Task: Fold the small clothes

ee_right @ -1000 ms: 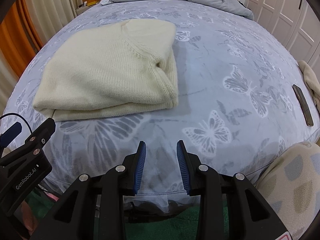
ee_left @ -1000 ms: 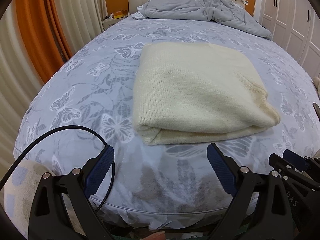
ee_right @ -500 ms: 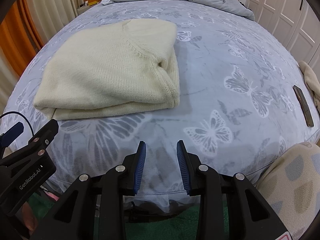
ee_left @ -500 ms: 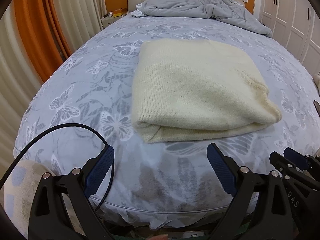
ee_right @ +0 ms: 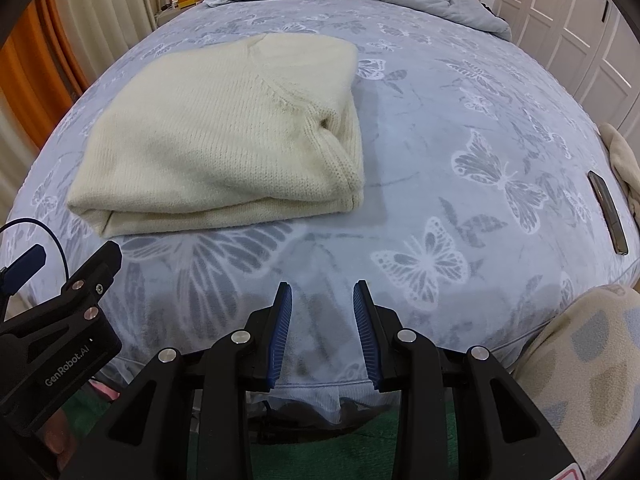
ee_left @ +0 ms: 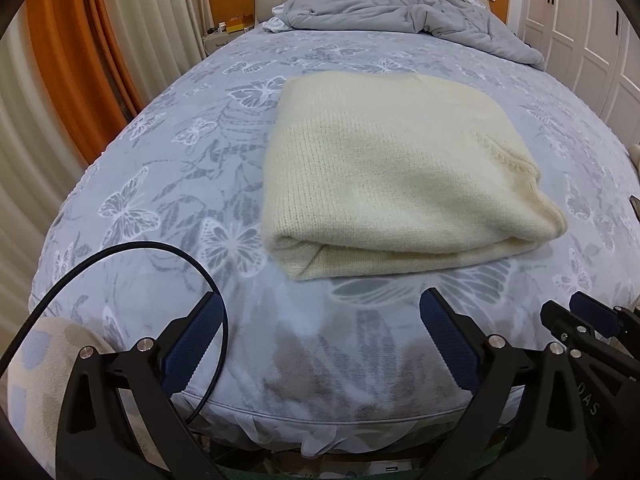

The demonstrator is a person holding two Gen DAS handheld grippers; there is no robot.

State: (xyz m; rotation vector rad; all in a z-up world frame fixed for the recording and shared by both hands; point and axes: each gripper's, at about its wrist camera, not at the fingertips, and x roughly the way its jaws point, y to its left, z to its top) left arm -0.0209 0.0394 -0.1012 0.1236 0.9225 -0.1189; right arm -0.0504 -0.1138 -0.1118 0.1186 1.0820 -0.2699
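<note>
A cream knit sweater (ee_left: 392, 176) lies folded in a neat rectangle on the butterfly-print bed (ee_left: 180, 184); it also shows in the right wrist view (ee_right: 224, 136). My left gripper (ee_left: 320, 340) hangs open and empty over the bed's near edge, short of the sweater. My right gripper (ee_right: 322, 320) is open with a narrower gap, empty, also at the near edge, to the right of the sweater. Each gripper shows at the side of the other's view.
A crumpled grey duvet (ee_left: 400, 12) lies at the headboard end. A dark phone-like object (ee_right: 608, 212) lies near the bed's right edge by a cream cloth (ee_right: 624, 160). A black cable (ee_left: 120, 264) loops by the left gripper. White wardrobes stand right, curtains left.
Both grippers have drifted slightly; the sweater sits a touch nearer in both views. Jaws are unchanged.
</note>
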